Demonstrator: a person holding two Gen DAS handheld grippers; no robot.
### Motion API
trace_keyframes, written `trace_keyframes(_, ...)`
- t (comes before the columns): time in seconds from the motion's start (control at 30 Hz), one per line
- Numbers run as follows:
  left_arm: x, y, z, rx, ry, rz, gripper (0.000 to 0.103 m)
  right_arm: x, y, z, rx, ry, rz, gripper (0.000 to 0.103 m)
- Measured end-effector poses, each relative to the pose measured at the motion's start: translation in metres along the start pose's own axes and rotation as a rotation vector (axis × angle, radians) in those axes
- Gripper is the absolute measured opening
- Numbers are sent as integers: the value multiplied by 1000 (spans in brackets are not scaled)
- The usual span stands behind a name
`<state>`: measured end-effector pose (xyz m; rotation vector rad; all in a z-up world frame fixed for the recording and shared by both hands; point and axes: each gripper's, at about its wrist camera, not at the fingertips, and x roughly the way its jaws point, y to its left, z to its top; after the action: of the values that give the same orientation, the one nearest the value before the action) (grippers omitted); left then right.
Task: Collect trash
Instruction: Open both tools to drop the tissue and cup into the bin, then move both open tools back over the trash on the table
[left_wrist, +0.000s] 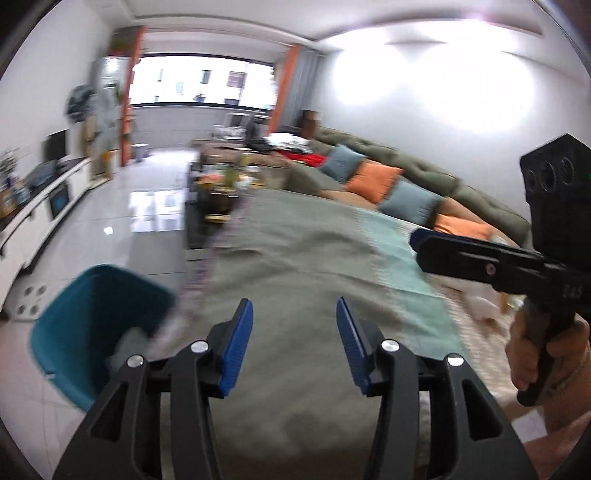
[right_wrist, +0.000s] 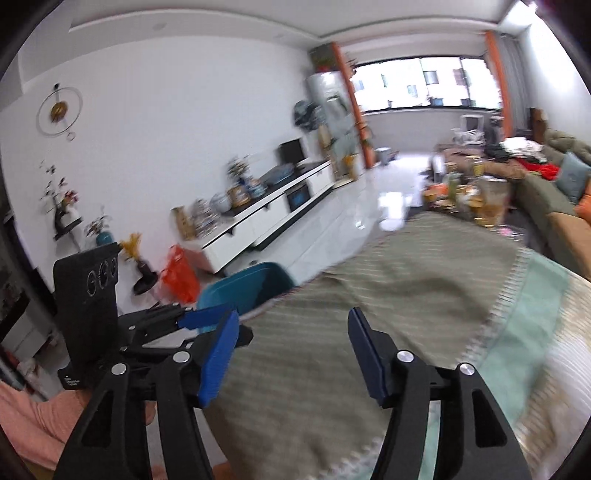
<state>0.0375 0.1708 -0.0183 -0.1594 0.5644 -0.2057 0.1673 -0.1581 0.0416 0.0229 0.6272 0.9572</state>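
Observation:
A teal trash bin (left_wrist: 96, 325) stands on the floor at the left edge of a table covered with a grey-green cloth (left_wrist: 295, 266). Pale crumpled trash (left_wrist: 129, 343) lies inside it. The bin's rim also shows in the right wrist view (right_wrist: 247, 291). My left gripper (left_wrist: 294, 332) is open and empty over the cloth, just right of the bin. My right gripper (right_wrist: 293, 347) is open and empty over the cloth. It shows from the side in the left wrist view (left_wrist: 476, 254), and the left gripper shows in the right wrist view (right_wrist: 155, 325). Both views are blurred.
A green sofa with orange and blue cushions (left_wrist: 380, 177) runs along the right wall. A cluttered coffee table (left_wrist: 221, 181) stands beyond the cloth-covered table. A white TV cabinet (right_wrist: 273, 214) lines the left wall. An orange bag (right_wrist: 181, 273) sits on the floor near the bin.

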Motion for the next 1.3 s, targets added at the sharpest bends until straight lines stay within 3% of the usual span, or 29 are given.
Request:
trace_keyframes(0.23,41,-88,-9,119,74,-192,52,-65,-48,-33,107,-44,-166,62)
trace_keyframes(0.5,77,-163,-21,223,145,-303,57,-116,-93,-62,196,-86,-317,66)
trace_keyframes(0.93,125,-214,-20,232,267,-397,60,-165,-151,-92,354,-140,-435,67)
trace_keyframes(1.3,161,-238,-10,217,346,-395,60,-166,-162,-99,383,-149,-418,67)
